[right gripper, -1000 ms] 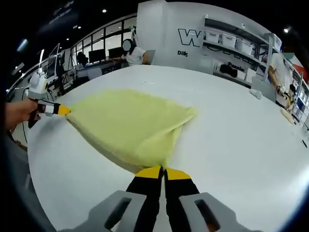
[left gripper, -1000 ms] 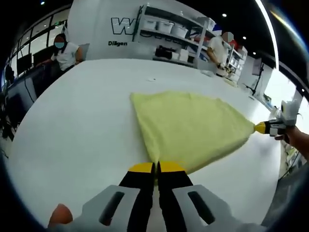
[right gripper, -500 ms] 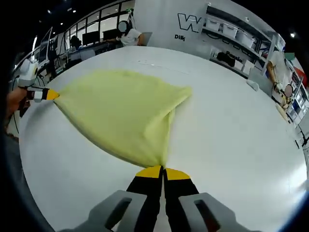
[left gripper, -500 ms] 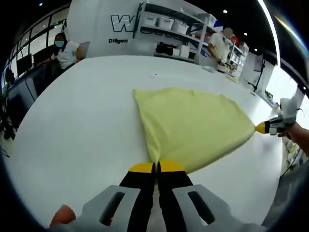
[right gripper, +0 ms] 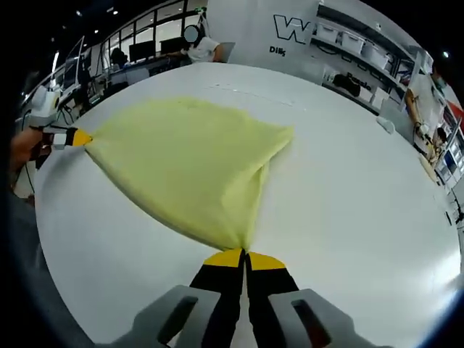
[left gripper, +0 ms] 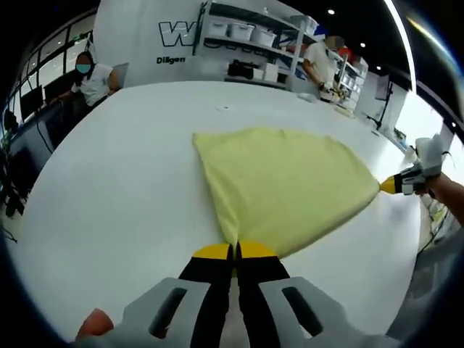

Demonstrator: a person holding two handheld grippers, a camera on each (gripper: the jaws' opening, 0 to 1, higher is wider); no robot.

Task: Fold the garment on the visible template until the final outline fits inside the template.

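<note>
Yellow garment point(left gripper: 286, 192) between 2 clamped claws

A big white table point(left gripper: 109, 181) fills the room's middle. Behind it stands a white wall with large dark letters point(left gripper: 172, 32). Shelves point(left gripper: 254, 36) beside it hold white boxes point(left gripper: 239, 30). One person in a white shirt point(left gripper: 90, 76) sits far off. Another person point(left gripper: 319, 61) stands near the shelves.

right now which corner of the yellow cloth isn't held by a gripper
The far corner of the yellow garment, lying free on the white table. The left gripper and right gripper each pinch one of the other two.
</note>
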